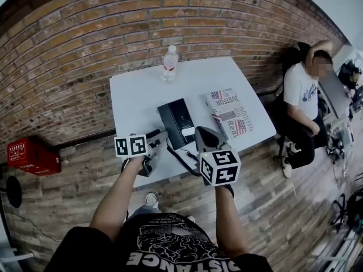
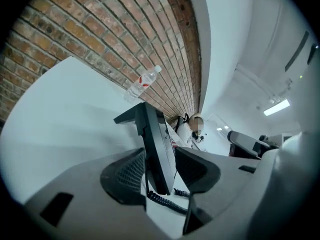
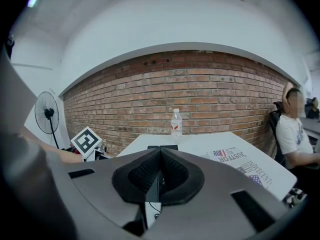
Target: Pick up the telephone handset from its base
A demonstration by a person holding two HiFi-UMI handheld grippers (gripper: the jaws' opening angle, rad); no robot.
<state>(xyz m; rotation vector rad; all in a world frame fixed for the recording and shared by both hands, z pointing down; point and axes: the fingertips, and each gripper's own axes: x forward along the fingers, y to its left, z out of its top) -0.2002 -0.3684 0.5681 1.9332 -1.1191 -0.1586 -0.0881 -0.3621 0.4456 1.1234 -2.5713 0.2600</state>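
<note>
A black telephone base (image 1: pixel 182 120) lies near the front edge of the white table (image 1: pixel 136 89). The handset (image 1: pixel 165 126) runs along its left side. My left gripper (image 1: pixel 157 141) is at the handset's near end. In the left gripper view the narrow black handset (image 2: pixel 156 139) stands between the two pads, and both touch it, so that gripper (image 2: pixel 160 165) is shut on it. I cannot tell if the handset is raised off the base. The coiled cord (image 1: pixel 184 162) trails from its end (image 2: pixel 167 201). My right gripper (image 1: pixel 205 136) hovers shut and empty in front of the base (image 3: pixel 170 147).
A water bottle (image 1: pixel 169 64) stands at the table's far edge by the brick wall. A newspaper (image 1: pixel 229 112) lies right of the phone. A person (image 1: pixel 300 98) sits at the right. A red box (image 1: pixel 33 156) sits on the floor at left, and a fan (image 3: pixel 47 114) stands there too.
</note>
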